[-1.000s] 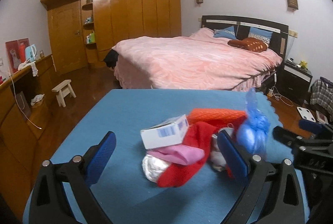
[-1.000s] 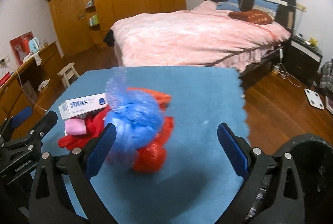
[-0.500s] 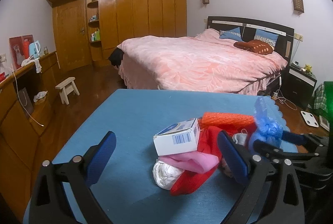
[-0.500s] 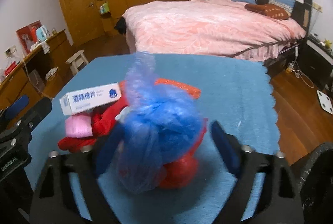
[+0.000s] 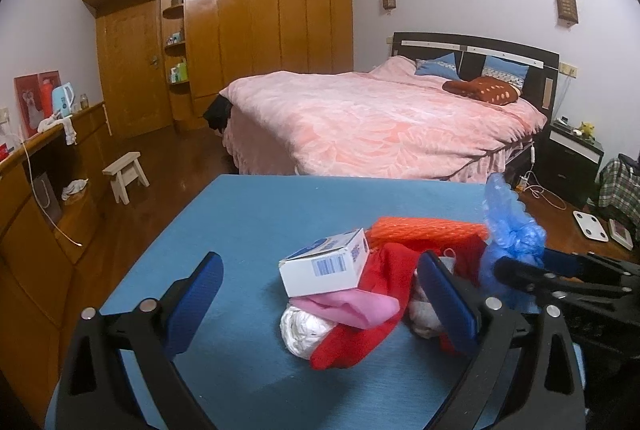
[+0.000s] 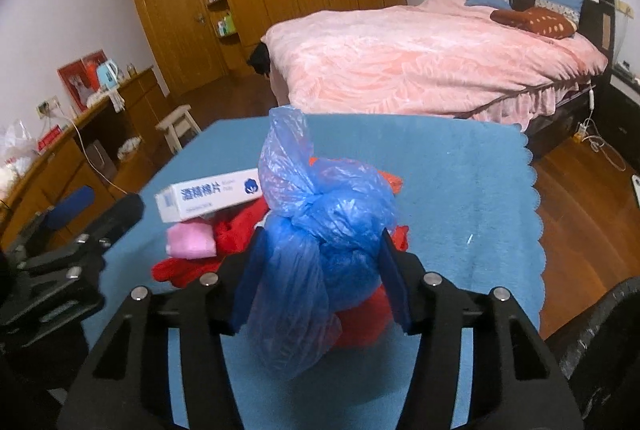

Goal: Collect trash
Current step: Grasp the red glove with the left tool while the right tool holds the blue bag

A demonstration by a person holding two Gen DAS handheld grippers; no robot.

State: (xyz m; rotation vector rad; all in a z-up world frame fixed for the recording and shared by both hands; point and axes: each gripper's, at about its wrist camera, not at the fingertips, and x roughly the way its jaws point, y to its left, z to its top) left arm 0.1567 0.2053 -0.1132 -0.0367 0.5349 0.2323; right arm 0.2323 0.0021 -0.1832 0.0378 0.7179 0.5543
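Centrally in the right wrist view, the right gripper (image 6: 320, 274) is clamped on the knotted blue plastic bag (image 6: 320, 230) — at the right edge of the trash pile on the blue tablecloth (image 6: 460, 190). Lower in the left view, the left gripper (image 5: 320, 304) gapes wide — its pads flank the white box (image 5: 324, 266) and pink wad (image 5: 352, 306).

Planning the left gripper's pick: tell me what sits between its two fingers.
In the left wrist view, the left gripper brackets the white box, pink wad and white crumpled ball.
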